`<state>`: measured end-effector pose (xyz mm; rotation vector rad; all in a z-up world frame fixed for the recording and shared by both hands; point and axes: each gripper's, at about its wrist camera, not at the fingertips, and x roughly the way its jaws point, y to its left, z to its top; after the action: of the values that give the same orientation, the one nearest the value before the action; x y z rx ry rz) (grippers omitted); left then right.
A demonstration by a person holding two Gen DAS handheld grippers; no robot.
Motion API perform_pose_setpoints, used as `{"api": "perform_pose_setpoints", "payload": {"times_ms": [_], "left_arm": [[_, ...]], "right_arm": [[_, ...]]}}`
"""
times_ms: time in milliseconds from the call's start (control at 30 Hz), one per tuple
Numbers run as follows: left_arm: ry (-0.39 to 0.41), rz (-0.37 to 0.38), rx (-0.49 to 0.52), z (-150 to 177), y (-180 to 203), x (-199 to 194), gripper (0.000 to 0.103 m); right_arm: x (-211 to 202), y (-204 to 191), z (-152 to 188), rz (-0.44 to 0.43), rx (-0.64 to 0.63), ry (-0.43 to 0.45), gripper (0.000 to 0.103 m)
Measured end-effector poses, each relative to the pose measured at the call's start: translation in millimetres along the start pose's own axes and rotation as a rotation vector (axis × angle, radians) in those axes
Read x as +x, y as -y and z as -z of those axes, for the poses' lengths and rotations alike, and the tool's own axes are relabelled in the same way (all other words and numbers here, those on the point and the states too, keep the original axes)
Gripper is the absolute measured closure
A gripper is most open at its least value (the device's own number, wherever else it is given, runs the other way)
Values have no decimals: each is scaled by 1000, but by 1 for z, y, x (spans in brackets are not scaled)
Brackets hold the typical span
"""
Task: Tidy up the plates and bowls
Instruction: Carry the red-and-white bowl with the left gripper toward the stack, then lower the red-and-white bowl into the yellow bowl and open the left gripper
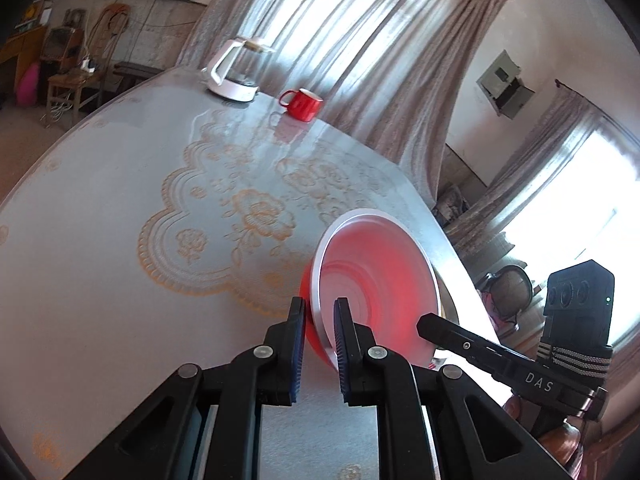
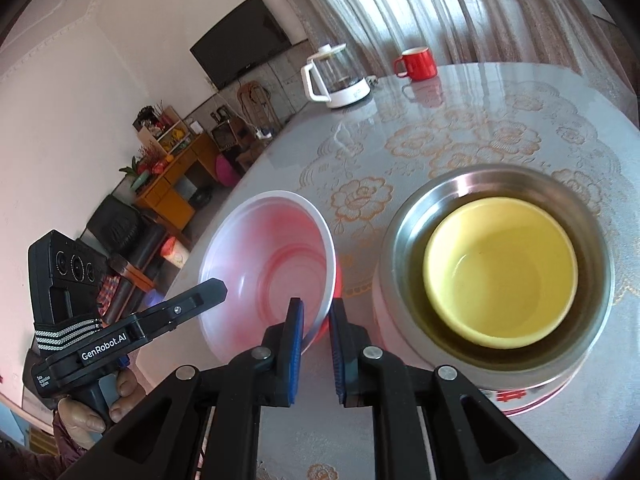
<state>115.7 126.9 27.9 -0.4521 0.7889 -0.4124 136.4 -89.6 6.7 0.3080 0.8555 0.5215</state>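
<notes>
A bowl [image 1: 376,276], red outside and white inside, hangs tilted above the table, held from two sides. My left gripper [image 1: 320,312] is shut on its near rim. In the right wrist view my right gripper [image 2: 316,312] is shut on the opposite rim of the same bowl [image 2: 268,268]. Each gripper shows in the other's view: the right gripper [image 1: 428,324] at the bowl's far side, the left gripper [image 2: 212,290] at the left, held by a hand [image 2: 88,412]. To the right a yellow bowl [image 2: 500,268] sits inside a steel bowl [image 2: 404,224], which stands on a red-patterned plate [image 2: 528,400].
The round table [image 1: 120,240] has a grey cloth with orange flowers under glass. A white-based glass kettle [image 1: 236,72] and a red mug [image 1: 302,104] stand at its far edge by the curtains. Furniture and a wall television [image 2: 240,48] lie beyond the table.
</notes>
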Motion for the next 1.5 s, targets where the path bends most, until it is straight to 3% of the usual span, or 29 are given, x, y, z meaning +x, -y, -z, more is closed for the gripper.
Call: {"api": "perform_pose_setpoints", "payload": {"times_ms": [300,600,1100,1500], "left_arm": [[-47,66,89,-10,47,27,89],[-113,105,120,-16,80,62,89],[-222,74,116,-12,88,107,89],[-230,31,112,-10,82,117,89]], "right_arm": [[-49,25,-3,56,61,118,91],[-71,58,-6,130,148,184,91],[-65,100,0,172,275,156,87],[-62,110,3,213,290,162,83]]}}
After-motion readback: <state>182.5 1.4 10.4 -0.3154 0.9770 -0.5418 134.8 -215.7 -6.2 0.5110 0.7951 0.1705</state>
